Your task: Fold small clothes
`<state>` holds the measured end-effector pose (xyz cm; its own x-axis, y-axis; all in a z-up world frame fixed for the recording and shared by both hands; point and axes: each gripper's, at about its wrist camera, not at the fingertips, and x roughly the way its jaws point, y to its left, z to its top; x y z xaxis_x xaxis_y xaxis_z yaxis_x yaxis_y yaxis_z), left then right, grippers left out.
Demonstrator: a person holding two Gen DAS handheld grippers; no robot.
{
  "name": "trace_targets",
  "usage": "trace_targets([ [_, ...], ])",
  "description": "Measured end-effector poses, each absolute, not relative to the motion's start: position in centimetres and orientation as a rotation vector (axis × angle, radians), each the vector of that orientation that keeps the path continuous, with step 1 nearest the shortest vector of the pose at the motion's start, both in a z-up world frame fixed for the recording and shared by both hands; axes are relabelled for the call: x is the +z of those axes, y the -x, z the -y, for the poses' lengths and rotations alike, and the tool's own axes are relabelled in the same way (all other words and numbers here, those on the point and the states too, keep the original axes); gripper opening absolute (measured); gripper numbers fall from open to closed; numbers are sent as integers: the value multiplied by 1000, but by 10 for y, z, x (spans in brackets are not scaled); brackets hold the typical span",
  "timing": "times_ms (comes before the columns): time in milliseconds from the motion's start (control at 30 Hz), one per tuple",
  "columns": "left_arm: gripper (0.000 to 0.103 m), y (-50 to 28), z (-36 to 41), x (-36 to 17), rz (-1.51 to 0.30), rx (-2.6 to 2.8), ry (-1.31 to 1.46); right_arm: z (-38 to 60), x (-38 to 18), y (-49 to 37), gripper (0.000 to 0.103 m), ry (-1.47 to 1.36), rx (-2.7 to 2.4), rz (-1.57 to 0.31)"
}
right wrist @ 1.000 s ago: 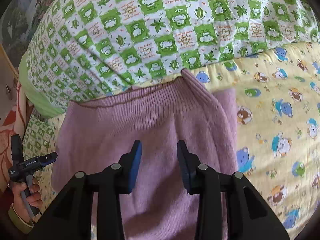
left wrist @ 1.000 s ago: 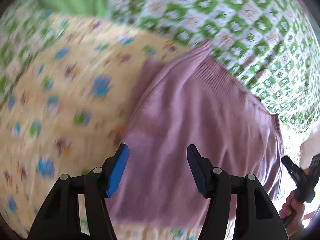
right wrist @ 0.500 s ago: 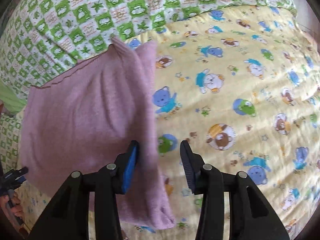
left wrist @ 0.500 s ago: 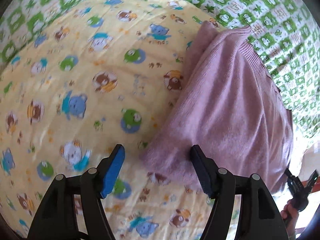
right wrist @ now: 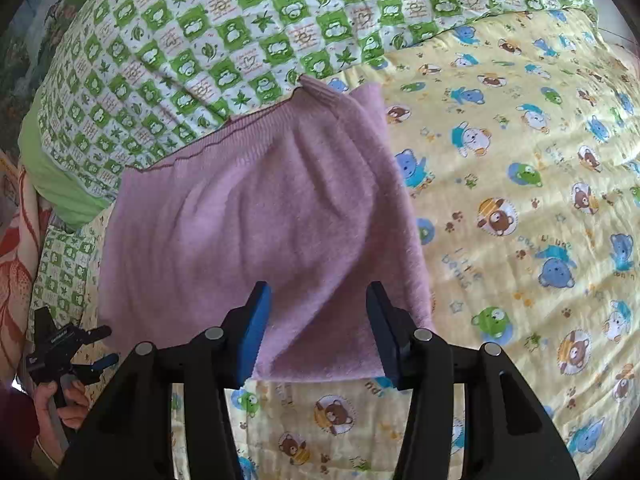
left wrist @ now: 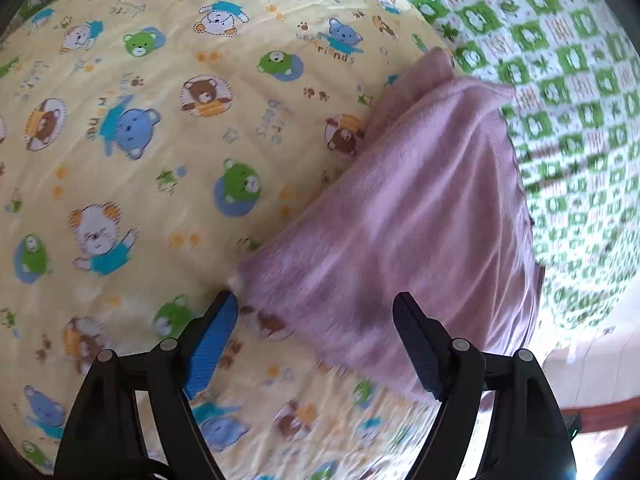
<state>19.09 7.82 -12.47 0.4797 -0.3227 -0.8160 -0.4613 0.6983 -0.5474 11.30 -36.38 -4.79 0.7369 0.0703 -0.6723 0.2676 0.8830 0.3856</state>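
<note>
A pink knit garment [left wrist: 420,216] lies folded flat on the yellow bear-print sheet [left wrist: 160,160], its ribbed hem towards the green quilt. My left gripper [left wrist: 320,320] hovers over its near left corner; the jaws are opening and the corner lies below and between them, not pinched. In the right wrist view the garment [right wrist: 260,220] fills the middle. My right gripper [right wrist: 320,320] is over its near edge, jaws opening, with the cloth lying loose under the gap. The left gripper [right wrist: 68,344] also shows at the lower left, held by a hand.
A green-and-white checked quilt [right wrist: 260,28] bulges along the far side, with a plain green edge [right wrist: 52,184] at the left. The yellow sheet [right wrist: 520,220] spreads wide to the right. Red floral fabric [right wrist: 16,272] marks the bed's left edge.
The left gripper slid from above the garment's middle to its near left corner and its jaws widened. The right gripper swung to the garment's right edge and back over the near edge, jaws widening.
</note>
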Motion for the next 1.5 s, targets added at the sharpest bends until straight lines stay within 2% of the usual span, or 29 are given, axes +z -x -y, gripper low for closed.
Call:
trace_targets([
  [133, 76, -209, -74, -125, -1064, 131, 857, 349, -50, -113, 52, -495, -77, -766],
  [200, 61, -217, -68, -123, -1055, 140, 823, 344, -50, -112, 52, -494, -60, -773],
  [267, 31, -224, -64, -121, -1054, 123, 792, 340, -50, -111, 52, -488, -49, -780],
  [367, 21, -230, -57, -110, -1037, 111, 755, 341, -49, -110, 52, -490, -41, -781],
  [533, 17, -231, -23, -70, -975, 46, 659, 348, -45, -110, 52, -508, -37, -765],
  [767, 13, -240, 72, -22, -910, -220, 480, 356, -48, -116, 52, -549, -17, -761],
  [867, 12, -241, 119, -25, -927, -321, 392, 358, -48, -121, 52, -552, -11, -762],
  [1033, 12, -246, 165, -60, -1017, -392, 317, 367, -47, -139, 52, -593, 25, -761],
  [1500, 12, -241, 150, -74, -1032, -398, 357, 302, -26, -281, 52, -573, 417, -830],
])
